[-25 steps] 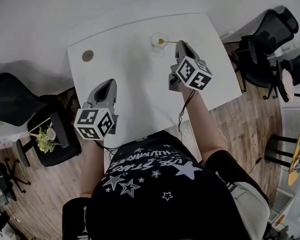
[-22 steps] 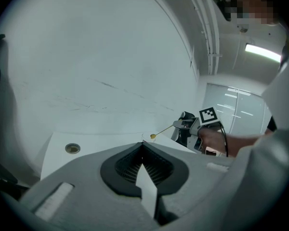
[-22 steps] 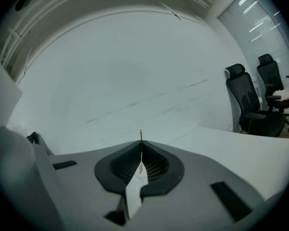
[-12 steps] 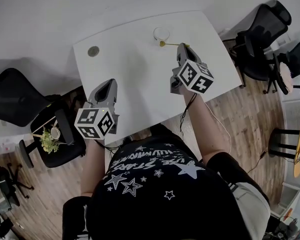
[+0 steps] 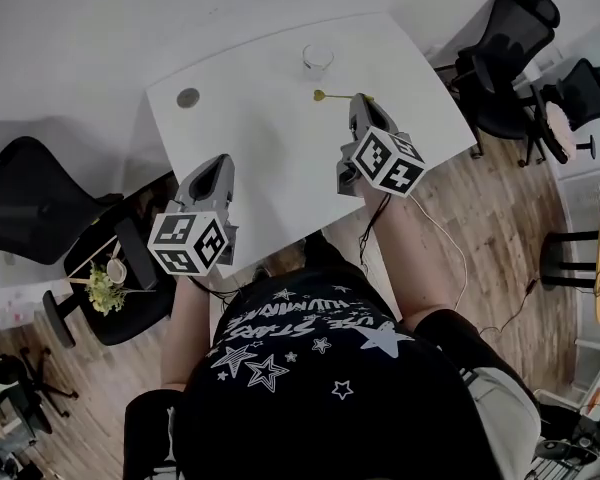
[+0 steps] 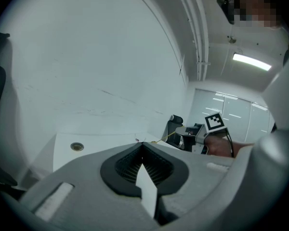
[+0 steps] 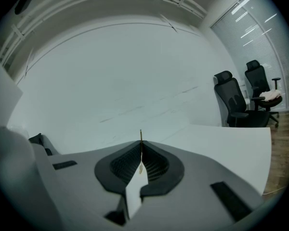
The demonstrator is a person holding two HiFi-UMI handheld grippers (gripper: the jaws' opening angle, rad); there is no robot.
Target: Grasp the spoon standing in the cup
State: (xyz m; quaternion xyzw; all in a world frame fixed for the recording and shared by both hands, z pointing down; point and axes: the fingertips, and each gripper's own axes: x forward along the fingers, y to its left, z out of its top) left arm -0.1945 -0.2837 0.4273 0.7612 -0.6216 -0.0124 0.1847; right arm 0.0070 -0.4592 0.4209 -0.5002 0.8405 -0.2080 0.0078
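Right gripper [image 5: 357, 101] jaws clamped tight on gold spoon [image 5: 330, 95] handle; spoon is outside the glass cup [image 5: 317, 58], just beside it near the table [image 5: 260, 148] far edge. Left gripper [image 5: 218, 165] closed, empty, over the near-left edge. Round grommet [image 5: 188, 98] by far-left corner, black chairs [image 5: 495, 53] beyond right edge

cup [image 5: 317, 58]: parked at the table's [image 5: 250, 148] far edge
spoon [image 5: 330, 95]: held just in front of it, outside
chairs [image 5: 500, 78]: off to the right
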